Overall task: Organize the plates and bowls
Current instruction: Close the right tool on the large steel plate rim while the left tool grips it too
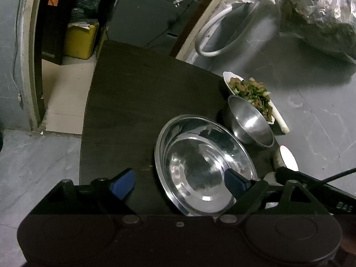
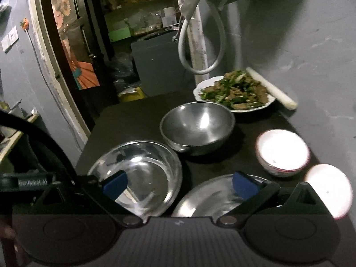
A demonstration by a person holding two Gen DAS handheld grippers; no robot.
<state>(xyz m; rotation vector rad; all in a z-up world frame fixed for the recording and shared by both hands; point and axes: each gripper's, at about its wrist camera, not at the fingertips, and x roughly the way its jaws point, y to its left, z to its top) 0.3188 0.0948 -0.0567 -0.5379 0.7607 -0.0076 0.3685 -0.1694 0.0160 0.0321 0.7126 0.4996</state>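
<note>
**Dishes on the table, sorting barely begun**

Left to right: left tongs (image 1: 178, 184) spread wide astride the rim of a shallow steel plate (image 1: 200, 162), pads not pressing; right tongs (image 2: 180, 183) wide, empty, above a second steel plate (image 2: 213, 198). Steel bowl (image 2: 198, 126), plate of food (image 2: 233, 93) and two white bowls (image 2: 282, 153) sit apart on the table (image 1: 133, 102). Nothing appears stacked yet.

We see bare dark tabletop (image 1: 133, 102) to the left of the wide shiny steel plate (image 1: 200, 162), open to the table edge. On the right, things crowd: the deep steel bowl (image 2: 197, 126) just behind the plate, the white plate of green stir-fry (image 2: 233, 93) beyond it against the grey wall (image 2: 311, 55), two white bowls (image 2: 282, 153) near the wall, and a second steel plate (image 2: 211, 198) at the front.
</note>
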